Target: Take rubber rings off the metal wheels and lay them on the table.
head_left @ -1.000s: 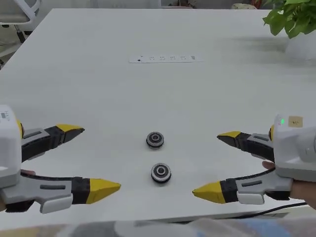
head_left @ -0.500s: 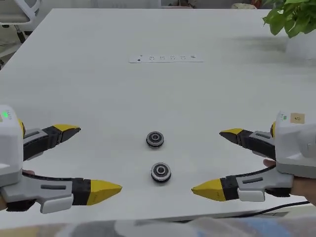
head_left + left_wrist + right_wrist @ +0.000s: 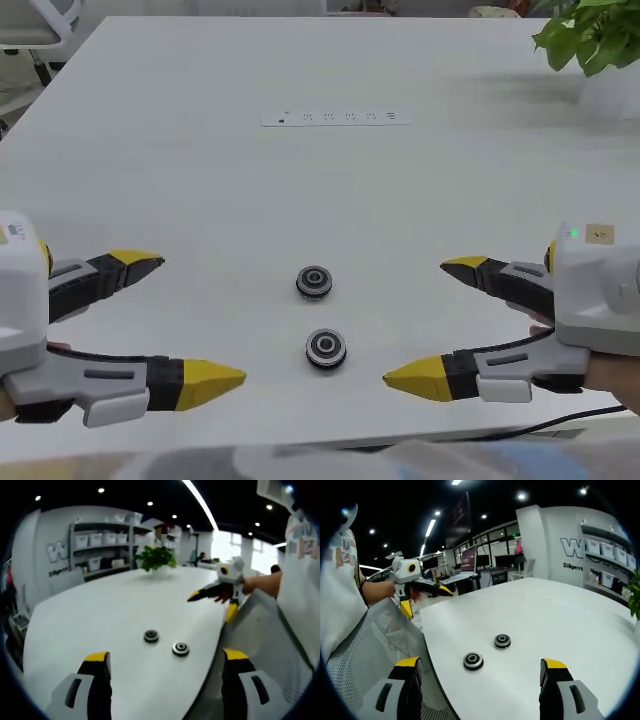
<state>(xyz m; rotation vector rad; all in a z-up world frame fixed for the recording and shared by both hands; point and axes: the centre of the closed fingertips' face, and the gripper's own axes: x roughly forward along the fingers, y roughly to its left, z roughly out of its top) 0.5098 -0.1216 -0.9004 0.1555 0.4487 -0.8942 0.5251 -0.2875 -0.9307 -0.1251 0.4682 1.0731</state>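
Observation:
Two small metal wheels with black rubber rings lie flat on the white table: the far wheel [image 3: 314,282] [image 3: 151,636] [image 3: 502,641] and the near wheel [image 3: 326,347] [image 3: 180,649] [image 3: 473,660]. My left gripper [image 3: 192,318] [image 3: 165,656] is at the left, open, jaws wide apart with nothing between them. My right gripper [image 3: 432,322] [image 3: 479,663] is at the right, also open and holding nothing. Both sit well apart from the wheels, one on each side, pointing inward.
A white strip with sockets [image 3: 335,119] lies flat at the table's middle back. A green potted plant [image 3: 588,38] stands at the back right. The table's front edge [image 3: 320,442] runs just below the grippers. An office chair [image 3: 35,30] is beyond the back left corner.
The right gripper has edged slightly to the left. The left gripper and both wheels stay where they were.

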